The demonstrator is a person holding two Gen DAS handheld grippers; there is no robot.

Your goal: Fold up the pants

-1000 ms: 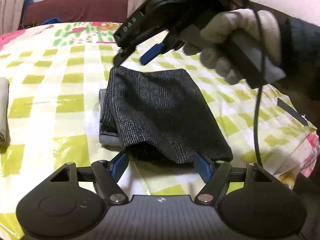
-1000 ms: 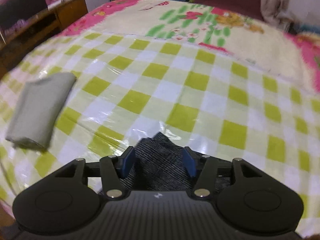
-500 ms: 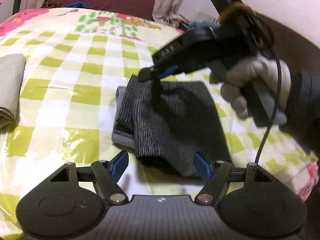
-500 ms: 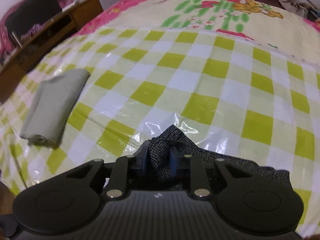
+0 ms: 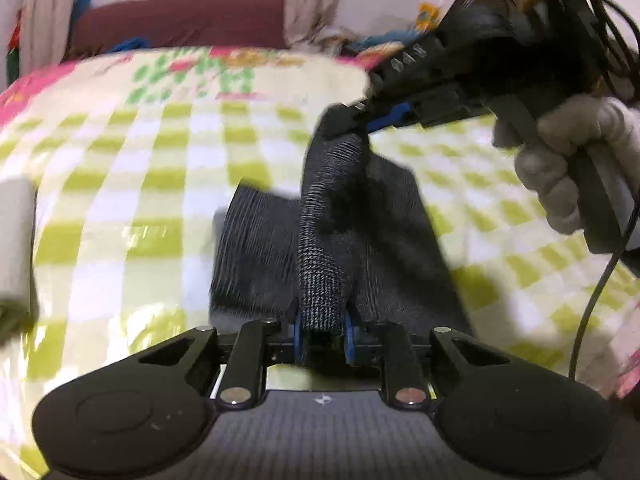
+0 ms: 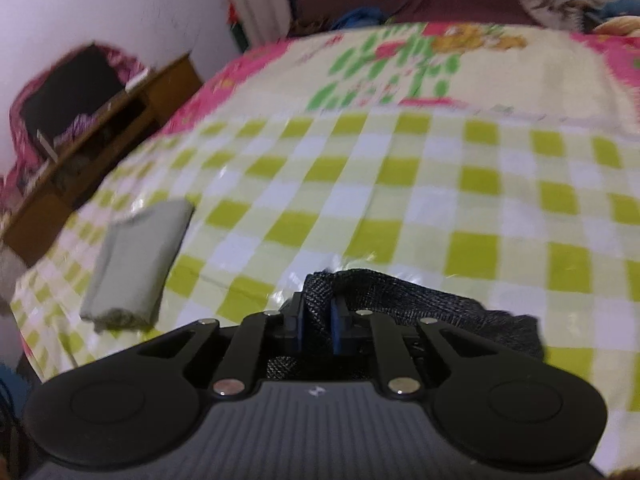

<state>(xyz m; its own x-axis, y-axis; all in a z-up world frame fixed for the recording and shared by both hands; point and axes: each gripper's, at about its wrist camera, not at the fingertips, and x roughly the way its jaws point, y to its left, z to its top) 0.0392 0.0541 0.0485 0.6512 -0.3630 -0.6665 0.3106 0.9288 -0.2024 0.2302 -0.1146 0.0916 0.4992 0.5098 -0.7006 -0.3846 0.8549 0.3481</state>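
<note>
Dark grey knit pants [image 5: 332, 248] lie partly folded on the green-checked cloth. My left gripper [image 5: 320, 336] is shut on the near edge of the pants. My right gripper [image 5: 360, 120], held by a gloved hand, is shut on the far edge and lifts it, so a ridge of fabric stretches between both grippers. In the right wrist view the right gripper [image 6: 316, 324] pinches a bunch of the pants [image 6: 400, 296] between its blue pads.
A folded pale grey-green garment [image 6: 136, 260] lies on the cloth to the left, and it also shows in the left wrist view [image 5: 14, 240]. A wooden cabinet [image 6: 100, 140] stands beyond the bed's left edge. A dark red headboard [image 5: 180, 16] is at the back.
My left gripper has closed on the near edge of the pants. My right gripper, which shut on the far edge half a second ago, has lifted it higher.
</note>
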